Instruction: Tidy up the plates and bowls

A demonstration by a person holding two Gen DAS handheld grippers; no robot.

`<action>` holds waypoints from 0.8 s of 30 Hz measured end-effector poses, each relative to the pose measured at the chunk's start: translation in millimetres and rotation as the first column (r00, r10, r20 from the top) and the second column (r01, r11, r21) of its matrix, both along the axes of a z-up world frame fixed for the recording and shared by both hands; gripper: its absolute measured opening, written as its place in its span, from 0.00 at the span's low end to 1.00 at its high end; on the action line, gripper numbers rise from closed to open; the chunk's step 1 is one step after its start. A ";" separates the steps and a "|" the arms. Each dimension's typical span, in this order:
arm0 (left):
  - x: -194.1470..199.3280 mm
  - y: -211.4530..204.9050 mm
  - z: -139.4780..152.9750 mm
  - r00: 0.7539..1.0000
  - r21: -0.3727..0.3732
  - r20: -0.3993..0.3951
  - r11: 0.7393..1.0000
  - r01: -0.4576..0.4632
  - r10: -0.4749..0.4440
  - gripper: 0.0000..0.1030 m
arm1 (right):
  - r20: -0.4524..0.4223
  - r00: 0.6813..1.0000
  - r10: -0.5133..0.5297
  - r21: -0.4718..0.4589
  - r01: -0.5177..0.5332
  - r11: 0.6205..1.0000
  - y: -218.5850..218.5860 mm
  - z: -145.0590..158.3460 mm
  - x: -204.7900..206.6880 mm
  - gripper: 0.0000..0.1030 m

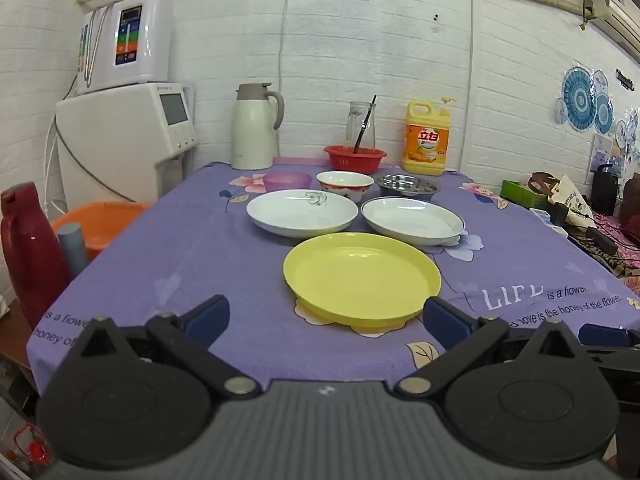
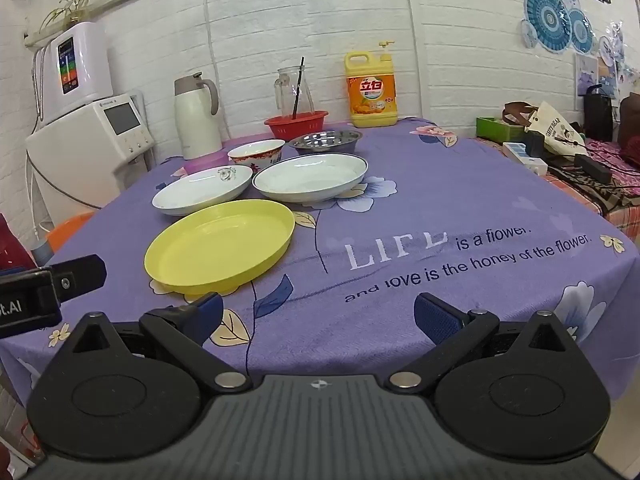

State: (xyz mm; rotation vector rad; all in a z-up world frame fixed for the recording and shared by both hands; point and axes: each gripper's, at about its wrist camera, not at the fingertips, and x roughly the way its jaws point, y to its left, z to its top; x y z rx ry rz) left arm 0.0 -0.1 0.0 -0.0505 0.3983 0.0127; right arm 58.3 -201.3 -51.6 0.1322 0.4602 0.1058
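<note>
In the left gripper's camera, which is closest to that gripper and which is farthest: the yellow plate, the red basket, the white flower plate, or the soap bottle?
1. Yellow plate: nearest, just ahead of the left gripper.
2. White flower plate: behind it, a bit left.
3. Red basket: near the table's far edge.
4. Soap bottle: also at the back by the wall, right of the basket; those two are too close to call.

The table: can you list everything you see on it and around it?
Plate: 1, yellow, nearest.
Plates: 2, white, behind it.
Bowls: pink plastic, white patterned, steel, in a row.
Basket: 1, red, back, holding a glass jug.
Thermos jug: 1, cream, back left.
Detergent bottle: 1, yellow, back right.
Tablecloth: purple, floral.
Basin: orange, left of table.
Left gripper: open, empty.
Right gripper: open, empty.
</note>
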 end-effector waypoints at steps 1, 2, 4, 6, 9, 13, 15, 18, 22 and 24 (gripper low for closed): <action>0.0 0.2 0.0 1.000 0.000 0.001 1.000 -0.001 0.001 1.00 | 0.001 1.000 0.000 -0.001 0.000 1.000 0.1 0.1 0.0 1.00; 0.1 -0.4 -0.1 1.000 0.011 -0.003 1.000 0.002 -0.002 1.00 | 0.002 1.000 0.000 -0.003 0.000 1.000 0.4 0.1 0.1 1.00; 0.0 -0.5 -0.2 1.000 0.010 0.001 1.000 0.002 -0.002 1.00 | 0.004 1.000 0.002 -0.005 -0.002 1.000 1.2 0.1 0.4 1.00; 0.0 -0.3 -0.1 1.000 0.006 0.001 1.000 0.001 -0.001 1.00 | 0.005 1.000 0.000 0.005 0.000 1.000 -1.0 0.2 -0.7 1.00; -0.1 -0.2 -0.1 1.000 0.004 0.001 1.000 0.001 -0.001 1.00 | 0.004 1.000 -0.001 0.005 0.001 1.000 -0.6 0.2 -0.3 1.00; 0.0 0.0 -0.1 1.000 0.001 0.001 1.000 0.001 -0.001 1.00 | 0.006 1.000 0.000 0.002 0.000 1.000 1.8 0.7 0.5 1.00; -0.2 0.0 -0.1 1.000 0.000 0.001 1.000 0.002 -0.002 1.00 | 0.004 1.000 0.000 0.006 0.000 1.000 -0.8 0.4 -0.7 1.00; -0.2 -0.1 -0.1 1.000 0.002 0.001 1.000 0.002 -0.002 1.00 | 0.005 1.000 -0.001 0.006 0.001 1.000 -0.8 0.7 -1.1 1.00; -0.4 -0.2 -0.2 1.000 0.000 0.001 1.000 0.002 -0.002 1.00 | 0.004 1.000 0.001 0.004 -0.001 1.000 -0.3 1.1 -1.5 1.00; 0.0 -0.2 0.0 1.000 0.001 -0.001 1.000 0.000 0.000 1.00 | 0.004 1.000 0.002 0.003 -0.002 1.000 0.4 0.5 -1.4 1.00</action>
